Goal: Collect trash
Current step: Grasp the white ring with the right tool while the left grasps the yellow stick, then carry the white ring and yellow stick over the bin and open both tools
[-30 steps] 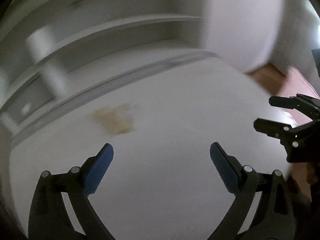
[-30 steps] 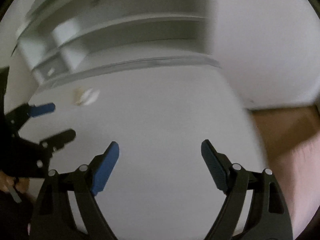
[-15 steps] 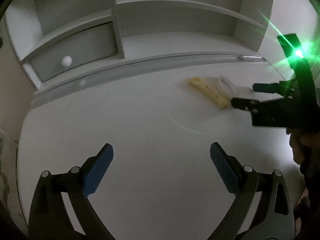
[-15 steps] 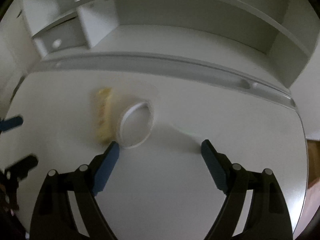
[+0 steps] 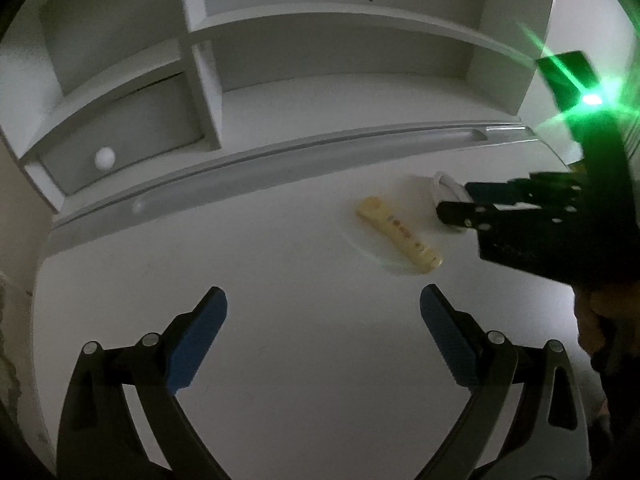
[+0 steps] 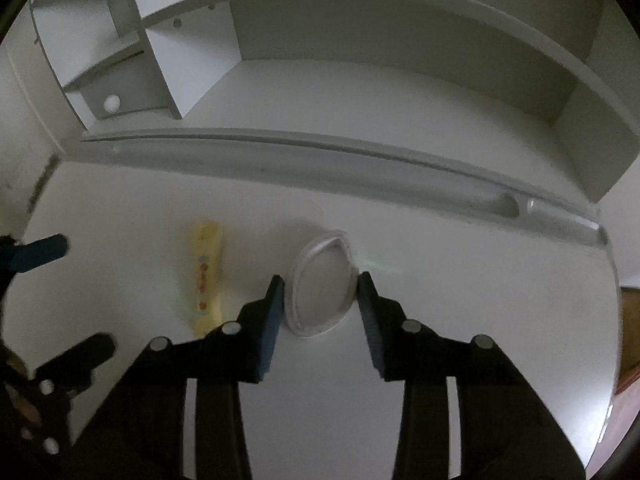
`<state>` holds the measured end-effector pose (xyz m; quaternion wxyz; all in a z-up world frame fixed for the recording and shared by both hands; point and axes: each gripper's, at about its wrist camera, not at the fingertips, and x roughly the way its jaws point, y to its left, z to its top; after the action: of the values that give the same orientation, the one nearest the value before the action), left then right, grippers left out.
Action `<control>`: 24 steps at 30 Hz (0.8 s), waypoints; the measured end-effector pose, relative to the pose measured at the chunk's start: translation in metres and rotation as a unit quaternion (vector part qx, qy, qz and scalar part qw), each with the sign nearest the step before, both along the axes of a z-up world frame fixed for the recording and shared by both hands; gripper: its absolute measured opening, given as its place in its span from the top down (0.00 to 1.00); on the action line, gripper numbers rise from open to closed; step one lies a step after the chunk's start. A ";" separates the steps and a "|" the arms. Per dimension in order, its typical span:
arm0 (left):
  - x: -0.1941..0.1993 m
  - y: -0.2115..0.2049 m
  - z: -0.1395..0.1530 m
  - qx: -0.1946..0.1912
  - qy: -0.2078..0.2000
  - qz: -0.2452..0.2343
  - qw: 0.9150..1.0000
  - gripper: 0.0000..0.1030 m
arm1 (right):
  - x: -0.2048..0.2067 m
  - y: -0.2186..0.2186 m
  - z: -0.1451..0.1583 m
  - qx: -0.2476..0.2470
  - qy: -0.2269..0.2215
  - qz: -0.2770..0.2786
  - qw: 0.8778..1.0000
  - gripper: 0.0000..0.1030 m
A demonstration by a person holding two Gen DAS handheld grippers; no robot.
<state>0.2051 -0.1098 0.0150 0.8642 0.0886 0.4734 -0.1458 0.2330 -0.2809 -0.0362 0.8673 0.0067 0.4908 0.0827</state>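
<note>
On the white desk [image 6: 440,360], the right gripper [image 6: 320,284] pinches a squashed white cup [image 6: 320,288] between its pads. Just left lies a yellow wrapper [image 6: 206,276], its print unreadable. Nearer, the left gripper [image 5: 322,308] hangs spread wide, holding nothing. From the left view, the cup is mostly hidden.

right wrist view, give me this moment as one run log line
right claw: shut on white cup | left claw: open, empty, above desk | yellow wrapper: lying left of cup, untouched
</note>
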 end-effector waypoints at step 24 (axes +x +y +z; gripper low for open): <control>0.042 -0.041 -0.026 0.002 0.036 0.029 0.999 0.57 | -0.142 -0.131 0.021 0.052 -0.033 -0.120 0.991 0.64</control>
<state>0.2469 -0.1504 -0.0108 0.8505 0.0716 0.5065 -0.1226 0.0907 -0.4121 -0.0157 0.8853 0.1074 0.4524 0.0037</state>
